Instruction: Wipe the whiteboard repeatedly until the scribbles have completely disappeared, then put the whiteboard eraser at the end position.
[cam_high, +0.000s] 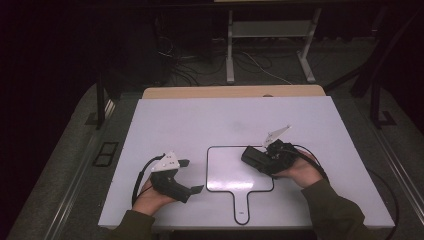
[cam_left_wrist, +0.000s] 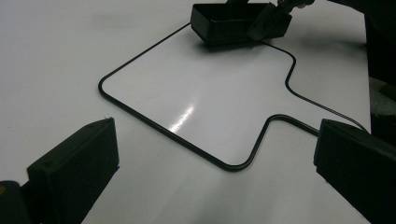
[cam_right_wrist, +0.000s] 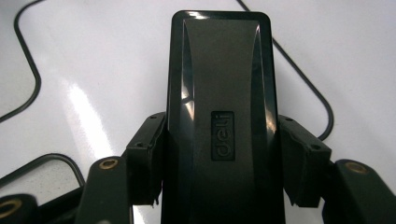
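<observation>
Clearly the right gripper (cam_right_wrist: 219, 172) clamps the eraser (cam_right_wrist: 219, 107), its base cut off; left gripper (cam_left_wrist: 215, 172) jaws gape empty.

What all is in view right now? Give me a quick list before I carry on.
Whiteboard eraser: one, black, clamped between the right gripper's fingers, over the small board's upper right corner.
Small whiteboard: one, white with a thin black rim and a handle toward the person, lying flat at the middle of the table.
Table: one, white top, with a tan edge at the far side.
Desk frame: one, pale legs, on the floor beyond the table, cables around it.
Left gripper: one, black, fingers spread wide and holding nothing, left of the board.
Right gripper: one, black, fingers closed on the eraser's sides.
Hands: two, dark green sleeves, coming in from the near edge.
</observation>
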